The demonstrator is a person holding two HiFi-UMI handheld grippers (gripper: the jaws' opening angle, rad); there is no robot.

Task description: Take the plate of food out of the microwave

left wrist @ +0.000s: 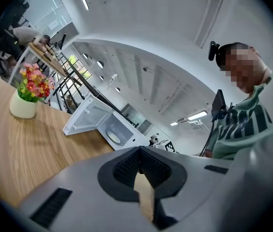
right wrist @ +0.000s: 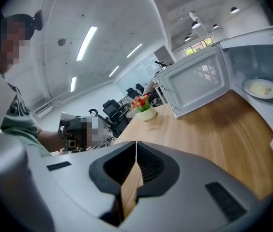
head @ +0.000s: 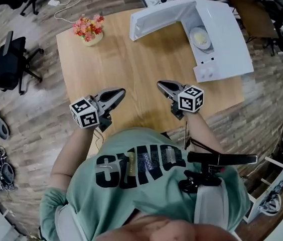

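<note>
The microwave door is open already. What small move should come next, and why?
Probably reach the right gripper toward the plate, opening its jaws. They are shut and empty, far from the plate, which sits inside the open microwave.

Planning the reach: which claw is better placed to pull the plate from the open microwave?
Probably the right claw: it hovers nearer the open white microwave and the round white plate of food inside. The left claw sits farther across the wooden table. Both claws are shut.
</note>
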